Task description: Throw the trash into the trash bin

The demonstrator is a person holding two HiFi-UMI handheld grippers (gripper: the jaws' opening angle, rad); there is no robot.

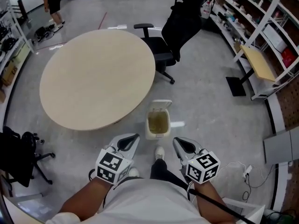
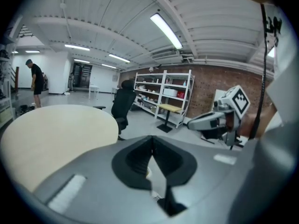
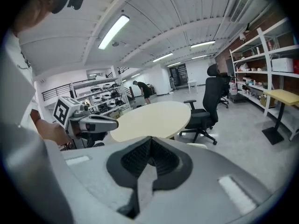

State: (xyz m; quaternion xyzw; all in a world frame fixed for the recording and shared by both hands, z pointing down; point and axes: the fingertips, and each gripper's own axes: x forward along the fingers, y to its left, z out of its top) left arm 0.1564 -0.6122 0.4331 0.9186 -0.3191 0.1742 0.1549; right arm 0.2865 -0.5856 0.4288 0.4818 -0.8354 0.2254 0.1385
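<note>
Small cream open-lidded trash bin; left gripper, right gripper near it, both closed, empty. Trash perhaps inside; we should lift clear of its lid.

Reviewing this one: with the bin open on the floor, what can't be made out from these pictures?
- Trash bin contents: in the head view the inside is a yellowish blur, too small to name anything.
- Floor under the table: hidden by the tabletop in the head view.
- Items on the shelves: too small in every view, and partly cut off by the right edge in the head view.
- Distant person: too small to tell what they are doing.
</note>
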